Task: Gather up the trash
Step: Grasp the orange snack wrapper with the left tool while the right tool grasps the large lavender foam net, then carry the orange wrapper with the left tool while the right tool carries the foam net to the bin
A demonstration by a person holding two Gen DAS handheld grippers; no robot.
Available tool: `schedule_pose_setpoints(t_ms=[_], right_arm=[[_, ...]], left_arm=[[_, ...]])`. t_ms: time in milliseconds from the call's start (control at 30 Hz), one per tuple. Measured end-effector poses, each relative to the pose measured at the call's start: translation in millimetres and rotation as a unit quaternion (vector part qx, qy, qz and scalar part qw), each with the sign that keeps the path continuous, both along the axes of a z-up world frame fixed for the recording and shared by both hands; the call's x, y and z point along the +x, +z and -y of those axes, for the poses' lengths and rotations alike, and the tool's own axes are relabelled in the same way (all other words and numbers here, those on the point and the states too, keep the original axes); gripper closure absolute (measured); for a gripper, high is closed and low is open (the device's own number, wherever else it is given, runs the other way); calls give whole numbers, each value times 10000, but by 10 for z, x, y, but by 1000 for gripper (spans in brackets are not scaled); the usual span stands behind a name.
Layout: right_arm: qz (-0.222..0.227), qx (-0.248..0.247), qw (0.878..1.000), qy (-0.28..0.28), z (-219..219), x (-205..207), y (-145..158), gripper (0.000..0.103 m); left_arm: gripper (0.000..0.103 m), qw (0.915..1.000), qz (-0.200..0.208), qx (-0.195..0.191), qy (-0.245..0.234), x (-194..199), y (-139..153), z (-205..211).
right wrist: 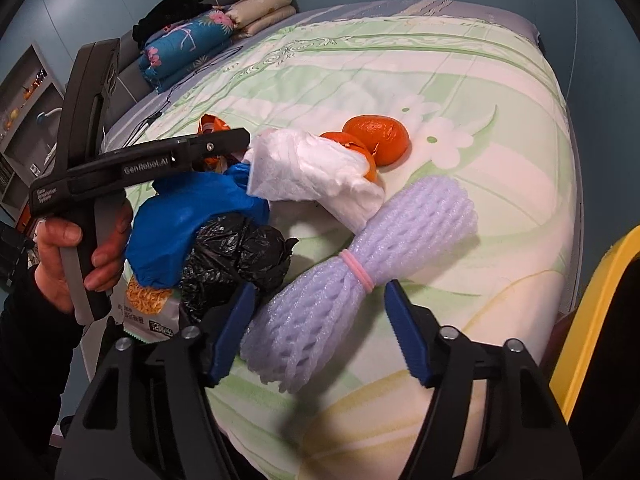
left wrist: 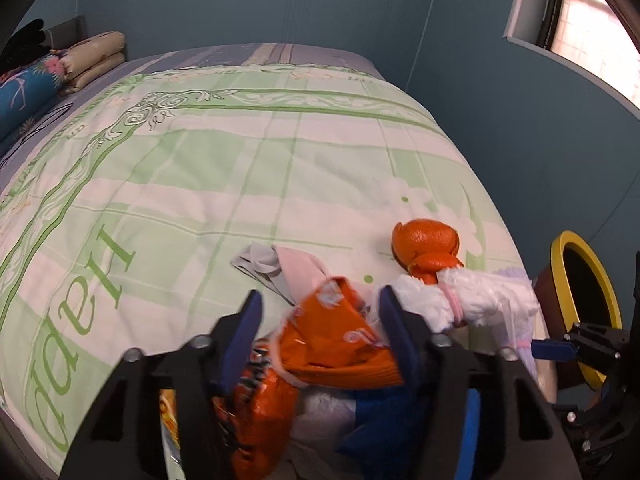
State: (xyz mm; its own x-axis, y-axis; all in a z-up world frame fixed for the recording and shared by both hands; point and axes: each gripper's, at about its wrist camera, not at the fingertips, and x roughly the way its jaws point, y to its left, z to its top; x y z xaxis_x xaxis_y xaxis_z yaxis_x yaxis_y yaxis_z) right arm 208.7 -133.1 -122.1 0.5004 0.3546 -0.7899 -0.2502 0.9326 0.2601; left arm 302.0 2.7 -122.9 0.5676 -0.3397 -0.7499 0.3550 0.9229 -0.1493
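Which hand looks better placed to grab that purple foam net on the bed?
The right. Its gripper straddles the purple foam net, fingers either side, not yet pressing. The left gripper is busy over an orange wrapper.

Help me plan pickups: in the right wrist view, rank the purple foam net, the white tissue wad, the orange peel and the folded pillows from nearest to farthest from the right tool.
1. Purple foam net: between the right tool's fingers.
2. White tissue wad: just beyond, left of centre.
3. Orange peel: behind the tissue.
4. Folded pillows: far end of the bed, upper left.
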Motion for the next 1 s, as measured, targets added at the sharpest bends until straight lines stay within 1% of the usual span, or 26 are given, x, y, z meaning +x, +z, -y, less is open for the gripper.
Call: schedule_pose_setpoints(t_ms=[67,133,167,200,233,367,667,1000], right_arm=[[-36,-31,10000,25,-18,23,-8,52],[-71,-57,9999,56,-40,35,-23,56],[-76,-85,9999,62,-49,36,-26,60],[-76,-104,9999,69,-55,39,-29,64],[-78,-132,9998,97,-63,35,-29,70],[25,-245,9996,122,-95,4,6,76],[411,-285,9987,82,-69,-146,255,77],[727,-316,9969,0,-30,-298,519,77]], left_arm=[[64,10000,8,-72,-13,-7,-1,-14],[67,10000,43,-67,-23,-23,2,-23],[70,10000,50,-72,-21,-33,8,-31],[73,10000,55,-73,-4,-36,11,-42],[75,9999,73,-72,24,-42,23,-58],[76,9996,178,-150,177,-64,104,-157],[76,9964,442,-390,602,-196,370,-497],[76,9870,797,-767,1164,-454,729,-959]])
